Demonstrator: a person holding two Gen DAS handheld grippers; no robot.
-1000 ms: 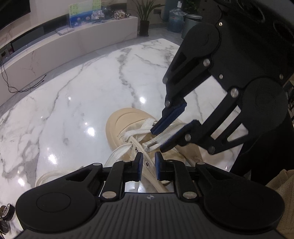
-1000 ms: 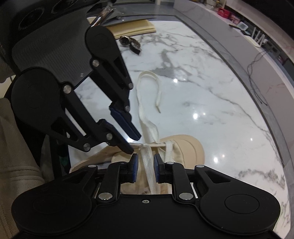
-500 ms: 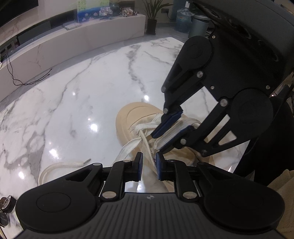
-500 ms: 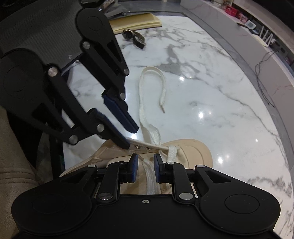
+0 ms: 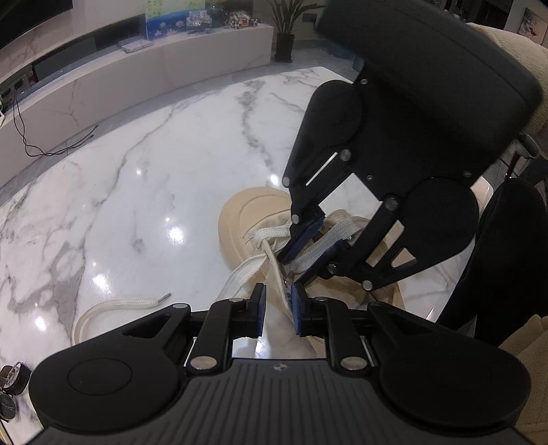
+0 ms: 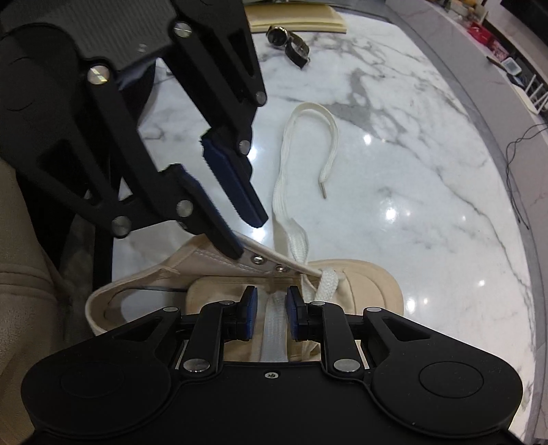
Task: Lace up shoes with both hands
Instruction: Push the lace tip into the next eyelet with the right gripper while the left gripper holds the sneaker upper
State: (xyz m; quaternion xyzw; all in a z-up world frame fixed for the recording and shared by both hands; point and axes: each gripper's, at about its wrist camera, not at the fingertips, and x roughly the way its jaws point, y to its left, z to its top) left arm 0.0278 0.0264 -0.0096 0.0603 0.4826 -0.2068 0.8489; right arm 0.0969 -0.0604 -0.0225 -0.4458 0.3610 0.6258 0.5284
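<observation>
A cream canvas shoe [image 5: 246, 219] lies on the marble table, its toe pointing away from me. My left gripper [image 5: 276, 308] stands slightly open around the raised eyelet flap [image 5: 277, 280]; the flap leans on one pad only. In the right wrist view the left gripper [image 6: 246, 236] hangs over the flap [image 6: 267, 262] and its metal eyelets. My right gripper [image 6: 272, 315] is shut on the flat white lace [image 6: 274, 328] above the shoe's tongue. In the left wrist view the right gripper [image 5: 293, 268] holds the lace tip down near an eyelet. The lace's other end [image 5: 113, 304] lies loose on the marble.
Wristwatches [image 6: 291, 41] and a cream pad [image 6: 298, 17] lie at the table's far end, and a watch [image 5: 10, 386] shows at the left. The loose lace loop [image 6: 298, 137] curls beside the shoe. A person's fleece sleeve [image 5: 527, 359] is at the right. The table's edge [image 6: 534, 274] curves nearby.
My right gripper came down with the lace, from above the shoe to close over the eyelet flap. The flap now stands up between the left jaws.
</observation>
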